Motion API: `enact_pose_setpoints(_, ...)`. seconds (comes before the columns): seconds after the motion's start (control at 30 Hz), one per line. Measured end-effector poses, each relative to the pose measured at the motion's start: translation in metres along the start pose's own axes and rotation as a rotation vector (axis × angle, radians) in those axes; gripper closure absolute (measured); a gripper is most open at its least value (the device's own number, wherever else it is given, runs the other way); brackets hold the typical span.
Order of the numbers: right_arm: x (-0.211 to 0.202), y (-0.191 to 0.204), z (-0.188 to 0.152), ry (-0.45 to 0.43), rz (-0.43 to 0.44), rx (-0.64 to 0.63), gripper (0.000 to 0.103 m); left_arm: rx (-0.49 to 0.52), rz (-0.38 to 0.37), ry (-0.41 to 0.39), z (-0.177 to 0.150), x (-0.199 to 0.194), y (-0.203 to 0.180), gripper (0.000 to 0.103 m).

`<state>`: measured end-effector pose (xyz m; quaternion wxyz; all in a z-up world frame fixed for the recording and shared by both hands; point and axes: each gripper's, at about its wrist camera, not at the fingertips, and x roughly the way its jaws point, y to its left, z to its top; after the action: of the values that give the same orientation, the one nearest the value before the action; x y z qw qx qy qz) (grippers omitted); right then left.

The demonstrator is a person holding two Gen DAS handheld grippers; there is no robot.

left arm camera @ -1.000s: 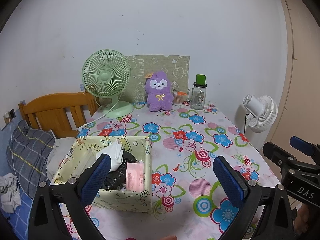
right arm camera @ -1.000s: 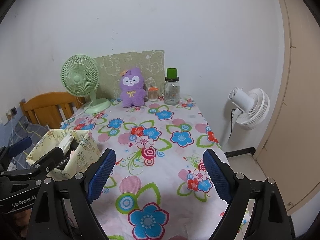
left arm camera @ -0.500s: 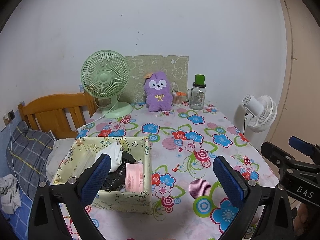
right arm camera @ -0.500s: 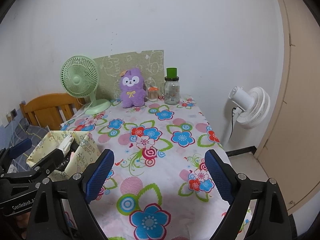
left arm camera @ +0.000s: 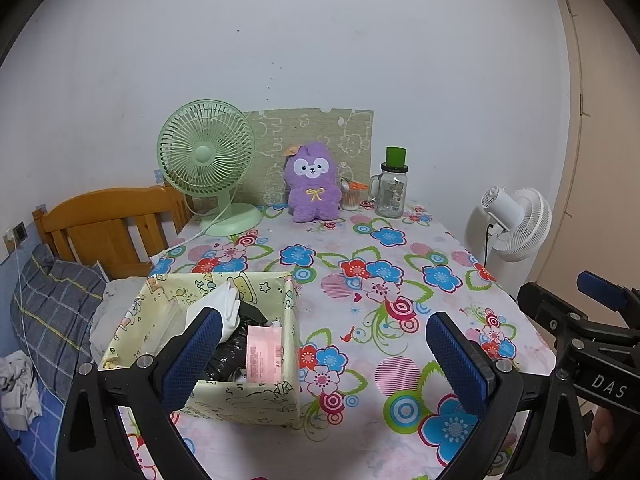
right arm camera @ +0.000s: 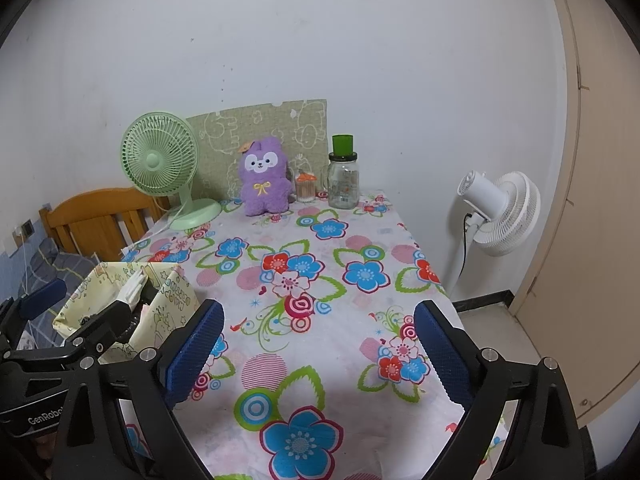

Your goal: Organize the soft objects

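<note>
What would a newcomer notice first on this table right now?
The purple plush toy sits upright at the table's far edge, between the green desk fan and a glass jar. Nearer, at the left edge, a yellow fabric box holds soft items. Both grippers hang open, empty.

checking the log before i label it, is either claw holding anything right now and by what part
Nothing is held. The left claw and right claw are both open and empty above the floral tablecloth.
</note>
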<state>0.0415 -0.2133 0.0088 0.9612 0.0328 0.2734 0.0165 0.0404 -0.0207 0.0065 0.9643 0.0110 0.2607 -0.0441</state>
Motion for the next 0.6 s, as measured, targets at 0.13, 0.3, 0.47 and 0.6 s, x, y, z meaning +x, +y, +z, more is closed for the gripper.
enact_pose_setpoints(0.13, 0.0003, 0.0011, -0.0005, 0.000, -0.005, -0.002, 0.006, -0.001, -0.002, 0.000, -0.0002, 0.0003, 0.0000, 0.000)
enact_pose_setpoints(0.3, 0.0023, 0.0005, -0.0019, 0.003, -0.005, 0.002, 0.006, 0.001, 0.002, 0.005, -0.0004, 0.0016, -0.0011, 0.000)
enact_pose_setpoints(0.47, 0.0049, 0.0005, -0.0025, 0.007, -0.010, 0.003, 0.005, 0.002, -0.004, 0.011, -0.0005, 0.0030, -0.0017, 0.000)
enact_pose_setpoints(0.6, 0.0041, 0.0000, -0.0027, 0.003, -0.013, 0.006, 0.005, -0.001, -0.006, 0.017, -0.0006, 0.0044, -0.0009, 0.000)
